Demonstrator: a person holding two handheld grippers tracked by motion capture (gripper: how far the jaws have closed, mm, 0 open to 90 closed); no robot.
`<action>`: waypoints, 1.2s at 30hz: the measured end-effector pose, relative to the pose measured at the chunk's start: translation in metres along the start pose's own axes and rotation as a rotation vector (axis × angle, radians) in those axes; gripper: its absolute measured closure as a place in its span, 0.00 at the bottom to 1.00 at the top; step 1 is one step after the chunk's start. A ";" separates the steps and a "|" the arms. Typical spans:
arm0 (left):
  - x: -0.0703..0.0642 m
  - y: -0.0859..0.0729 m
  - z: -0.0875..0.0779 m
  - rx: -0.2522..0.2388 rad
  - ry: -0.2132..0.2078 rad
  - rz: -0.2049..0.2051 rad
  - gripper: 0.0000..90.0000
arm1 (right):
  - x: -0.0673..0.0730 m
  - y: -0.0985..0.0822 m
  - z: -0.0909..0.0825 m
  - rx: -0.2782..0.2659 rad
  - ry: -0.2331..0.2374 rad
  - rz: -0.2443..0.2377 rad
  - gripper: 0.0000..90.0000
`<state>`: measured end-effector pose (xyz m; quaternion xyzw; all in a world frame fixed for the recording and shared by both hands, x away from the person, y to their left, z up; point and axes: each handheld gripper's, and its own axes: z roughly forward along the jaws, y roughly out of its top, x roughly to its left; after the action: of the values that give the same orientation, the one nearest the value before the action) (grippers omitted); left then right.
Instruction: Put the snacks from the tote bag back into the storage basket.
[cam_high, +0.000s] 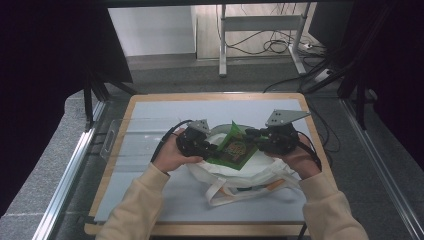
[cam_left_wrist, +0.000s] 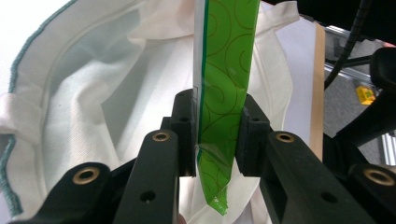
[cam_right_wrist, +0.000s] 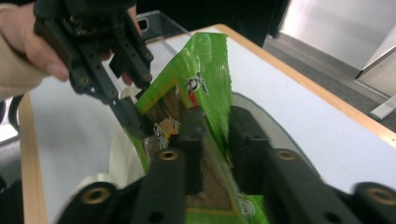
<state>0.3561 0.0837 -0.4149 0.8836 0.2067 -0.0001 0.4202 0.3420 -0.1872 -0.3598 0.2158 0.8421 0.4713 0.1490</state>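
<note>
Left gripper (cam_left_wrist: 217, 135) pinches the flat green foil snack packet (cam_high: 234, 148) above the open white cloth bag (cam_high: 235, 179); right gripper (cam_right_wrist: 215, 140) stands loosely spread around it.

green snack packet (cam_high: 236, 148) | tilted, off table | over white bag (cam_high: 235, 177)

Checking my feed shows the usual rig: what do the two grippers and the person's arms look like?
Both the left gripper and right gripper are black, with brass-coloured screw eyes along the jaws, a grey three-cornered plate on top and a trailing black cable. The sleeves are cream.
</note>
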 end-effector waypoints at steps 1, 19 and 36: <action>-0.001 -0.001 -0.001 -0.006 0.004 -0.006 0.81 | 0.000 0.000 -0.001 -0.007 -0.008 0.004 0.70; -0.012 -0.023 -0.024 -0.133 0.067 -0.043 0.81 | 0.012 -0.023 -0.017 -0.095 -0.125 0.179 0.34; -0.016 -0.037 -0.024 -0.162 0.092 -0.048 0.81 | 0.019 -0.052 -0.007 -0.082 -0.105 0.236 0.31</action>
<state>0.3240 0.1169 -0.4238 0.8406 0.2460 0.0470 0.4803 0.3107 -0.2070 -0.4012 0.3312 0.7820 0.5076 0.1450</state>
